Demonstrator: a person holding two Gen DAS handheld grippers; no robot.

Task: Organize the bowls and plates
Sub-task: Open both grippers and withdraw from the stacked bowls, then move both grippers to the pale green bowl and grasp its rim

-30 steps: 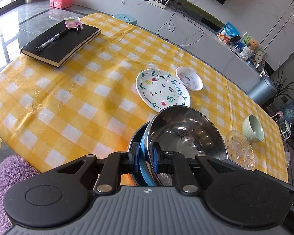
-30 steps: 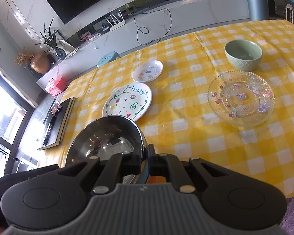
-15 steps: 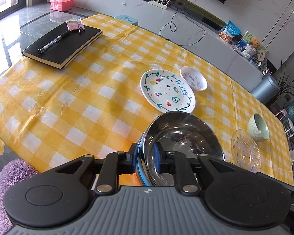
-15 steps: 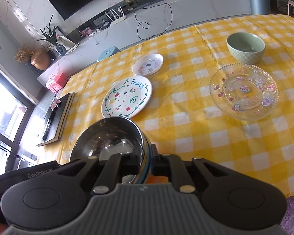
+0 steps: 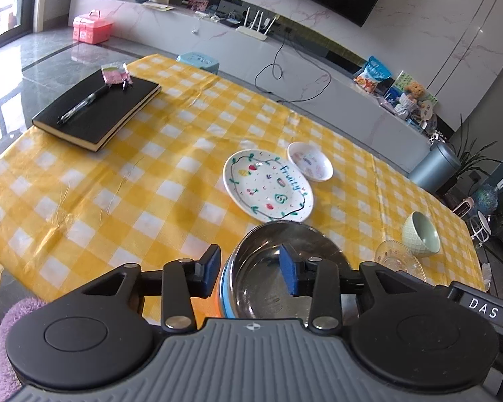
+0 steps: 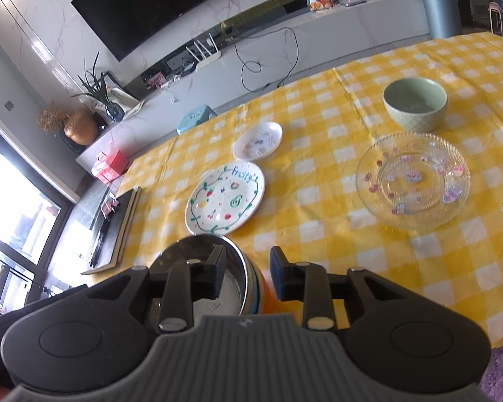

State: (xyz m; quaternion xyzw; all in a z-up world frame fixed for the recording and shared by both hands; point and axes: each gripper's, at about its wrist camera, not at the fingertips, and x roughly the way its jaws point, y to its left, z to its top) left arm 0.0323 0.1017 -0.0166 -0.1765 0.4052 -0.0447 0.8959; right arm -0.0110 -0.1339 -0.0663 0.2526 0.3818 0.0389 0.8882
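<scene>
One plate (image 5: 267,184) lettered "Fruity", "DAS" label (image 5: 484,307), both grippers spread beside steel bowl (image 5: 281,268)

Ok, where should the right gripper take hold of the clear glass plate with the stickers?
Grip the clear glass plate by its near rim, coming in low from the near table edge. It lies flat, so only the thin upturned edge fits between the jaws; the pale green bowl stands behind the far side.

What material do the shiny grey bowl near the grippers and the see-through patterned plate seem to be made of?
Shiny grey bowl: probably stainless steel, polished; its inside mirrors light. See-through patterned plate: probably pressed glass, though clear plastic is possible; the yellow checks show through its ribbed rim.
</scene>
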